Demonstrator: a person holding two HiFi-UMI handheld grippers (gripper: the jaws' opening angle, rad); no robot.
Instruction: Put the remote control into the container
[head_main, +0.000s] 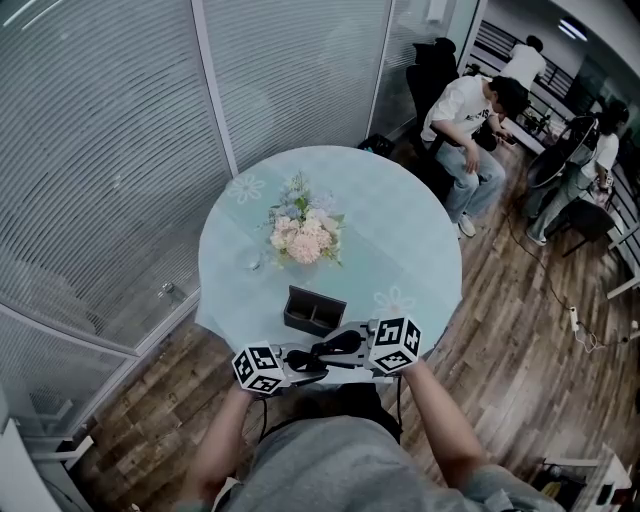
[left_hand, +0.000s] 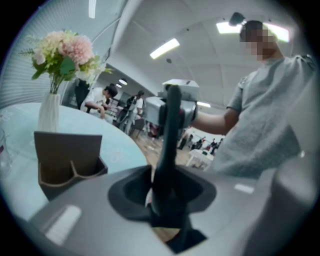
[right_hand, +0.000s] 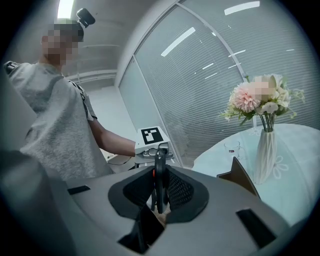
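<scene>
I have the remote control (left_hand: 170, 130) up off the worktop (head_main: 400, 250), at its near edge. It spans the gap between my two claws, just short of the dark container (head_main: 290, 312). My right claw (right_hand: 159, 196) is pinching it, with both pads pressed flat on its broad faces and the thin edge toward the camera. My left claw (left_hand: 167, 195) is around the other end, but a sliver of light shows beside one pad. I read that claw as slack, spread slightly and not bearing on the remote.

I judge the remote to be light and stiff: a slim plastic bar that won't bend or crush under the pads. Its faces look smooth, so it may twist or slip if I hold it only at the tip. It will sit best gripped across the flat faces, a little in from the end. That leaves the long free end bare to go down into a compartment.

The container is open-topped with a divider and looks light. A nudge from the remote's tip could push or tip it, and the vase of flowers (head_main: 303, 235) stands just behind.
</scene>
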